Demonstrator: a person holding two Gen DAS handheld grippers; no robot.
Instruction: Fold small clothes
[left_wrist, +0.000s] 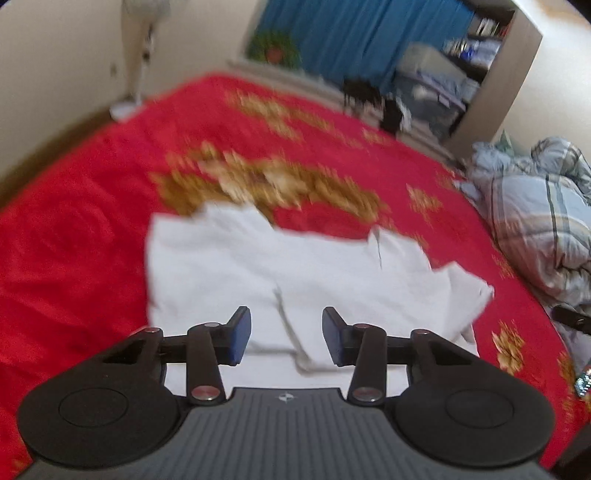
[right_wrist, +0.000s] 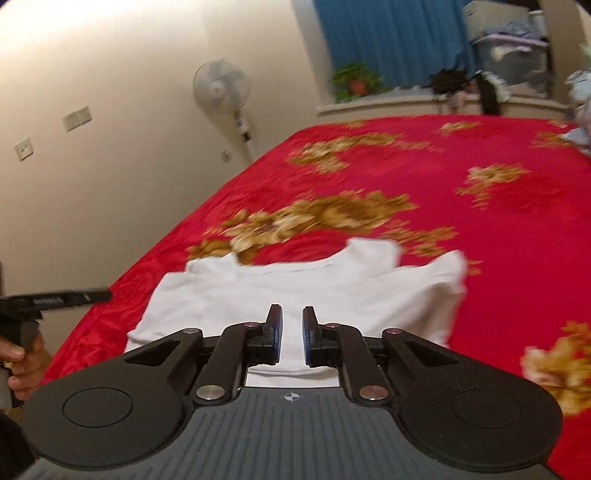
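On the red bedspread (left_wrist: 74, 229) the white garment (left_wrist: 229, 266) lies flat for folding, while the left gripper (left_wrist: 286, 334) and the right gripper (right_wrist: 292, 334) hover above it, both parted and empty.

A small white garment (left_wrist: 295, 280) lies spread on the red bed cover with gold flowers (left_wrist: 92, 229), near the bed's near edge and closer to its left side. It is partly folded: one flap is laid over the body, leaving a raised seam line running across the middle. A short sleeve (right_wrist: 443, 273) sticks out at the right, and a crumpled collar end (right_wrist: 373, 251) rises at the far edge. The cloth looks soft, lightly wrinkled, and blurred.
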